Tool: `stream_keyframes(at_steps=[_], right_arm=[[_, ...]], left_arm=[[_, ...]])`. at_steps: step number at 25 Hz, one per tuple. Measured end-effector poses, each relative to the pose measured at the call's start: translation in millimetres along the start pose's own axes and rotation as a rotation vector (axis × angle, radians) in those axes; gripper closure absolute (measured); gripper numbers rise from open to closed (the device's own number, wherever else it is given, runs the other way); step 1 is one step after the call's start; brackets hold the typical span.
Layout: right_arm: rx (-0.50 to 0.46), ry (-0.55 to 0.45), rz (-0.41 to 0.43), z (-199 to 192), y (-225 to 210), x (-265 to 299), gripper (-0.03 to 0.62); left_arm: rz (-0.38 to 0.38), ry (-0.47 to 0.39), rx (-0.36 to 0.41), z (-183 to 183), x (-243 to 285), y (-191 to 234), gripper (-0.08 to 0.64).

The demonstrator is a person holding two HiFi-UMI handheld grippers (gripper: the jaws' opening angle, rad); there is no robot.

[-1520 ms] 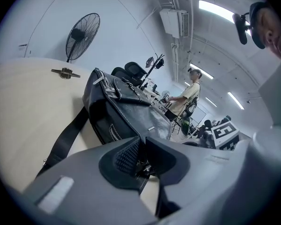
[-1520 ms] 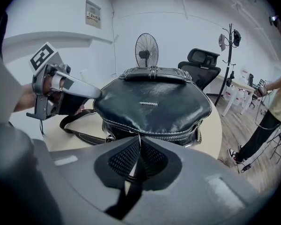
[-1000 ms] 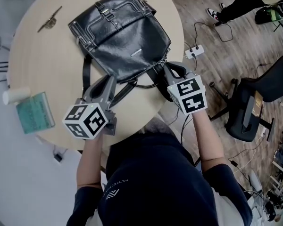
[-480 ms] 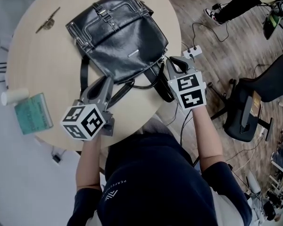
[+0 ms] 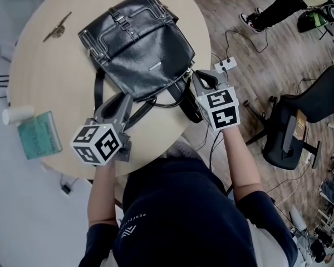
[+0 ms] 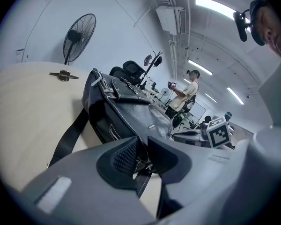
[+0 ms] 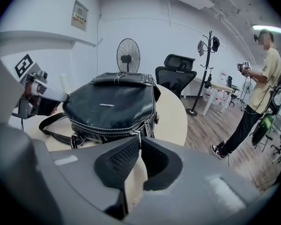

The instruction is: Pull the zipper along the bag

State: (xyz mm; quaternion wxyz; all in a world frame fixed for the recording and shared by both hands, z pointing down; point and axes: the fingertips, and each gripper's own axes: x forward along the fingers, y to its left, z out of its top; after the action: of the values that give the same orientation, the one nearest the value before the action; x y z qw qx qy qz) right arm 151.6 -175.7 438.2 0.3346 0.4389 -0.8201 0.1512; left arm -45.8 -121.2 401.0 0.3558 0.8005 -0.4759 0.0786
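A black leather bag [image 5: 139, 43] lies on the round wooden table [image 5: 50, 71], its zipped end toward me. My right gripper [image 5: 196, 78] is at the bag's near right corner. In the right gripper view the bag [image 7: 112, 104] fills the middle, and the right gripper [image 7: 139, 142] is shut on the small metal zipper pull [image 7: 139, 135] at the end of the zipper [image 7: 103, 131]. My left gripper [image 5: 124, 97] is at the bag's near left end. Its jaws [image 6: 143, 153] are opening, with the bag's strap end and metal fitting [image 6: 141, 165] in the gap. The long strap [image 6: 70, 137] trails over the table.
A teal booklet [image 5: 40, 133] and a white roll [image 5: 18, 113] lie at the table's left edge, and a small metal object [image 5: 57, 29] at the far left. A power strip [image 5: 225, 64] and an office chair [image 5: 292, 132] are on the floor to the right. A person [image 7: 264, 78] stands beyond.
The right gripper has drifted a little left and away with the bag's corner. The bag has shifted slightly left. The left gripper has stayed about where it was.
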Motion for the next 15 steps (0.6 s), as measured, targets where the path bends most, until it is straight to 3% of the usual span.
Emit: stream_keyframes(at_steps=[9,15], right_arm=[[0.085,-0.031,-0.015,-5,-2,-7,0.557],[0.102,-0.037,-0.025,-6,4,-17,0.557]], left_arm=[[-0.024,0.028,0.024,-4,-7,-1,0.463],[-0.017,-0.011,0.018,4,-24,5,0.496]])
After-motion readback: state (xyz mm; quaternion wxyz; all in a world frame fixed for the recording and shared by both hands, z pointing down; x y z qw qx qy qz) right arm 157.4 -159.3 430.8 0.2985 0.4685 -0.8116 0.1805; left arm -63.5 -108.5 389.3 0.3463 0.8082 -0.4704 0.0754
